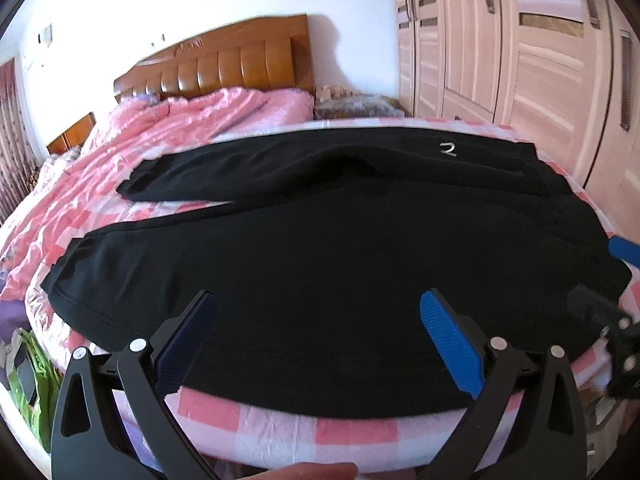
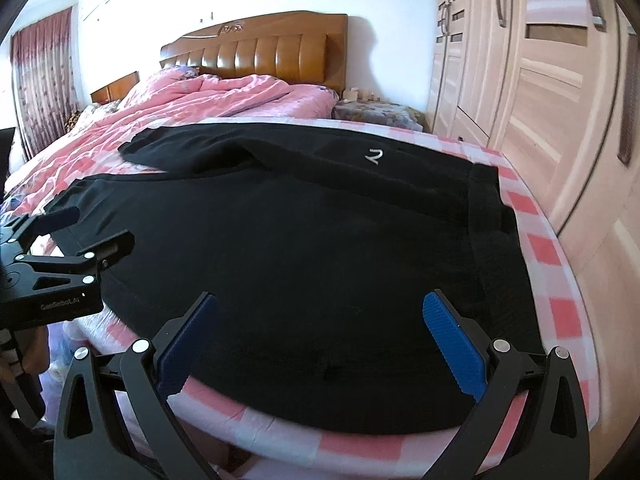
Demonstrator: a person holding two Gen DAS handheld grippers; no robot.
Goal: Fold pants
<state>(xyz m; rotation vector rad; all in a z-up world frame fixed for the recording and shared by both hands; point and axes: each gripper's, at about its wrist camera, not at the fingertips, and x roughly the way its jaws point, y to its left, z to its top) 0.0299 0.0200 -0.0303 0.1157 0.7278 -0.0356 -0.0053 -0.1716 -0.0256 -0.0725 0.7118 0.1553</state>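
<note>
My left gripper (image 1: 318, 308) has its jaws wide apart with nothing between the pads but the black pants (image 1: 320, 248) lying below and ahead of them. My right gripper (image 2: 320, 312) is the same: jaws spread, nothing held, the pants stretching out forward of the tips.

The pants lie flat on the bed (image 1: 280, 436), on its pink-and-white checked sheet. From the left jaws, the near leg runs off to the left, its hem (image 1: 60, 292) well left of the left finger; the far leg (image 1: 168, 184) lies beyond it, with a strip of sheet showing between the two. The waistband (image 2: 488, 196) sits ahead and to the right of my right jaws, near the bed's right edge. A small white logo (image 2: 373, 157) shows on the cloth, far ahead of both sets of jaws.

In the right view, the left gripper appears at the left edge, beside the near leg. In the left view, the right gripper's blue pad (image 1: 626, 250) shows at the right edge, by the waist end.

Beyond the pants are a pink quilt (image 1: 180, 120) and a headboard (image 2: 256, 48); a wardrobe (image 2: 540, 80) stands to the right.
</note>
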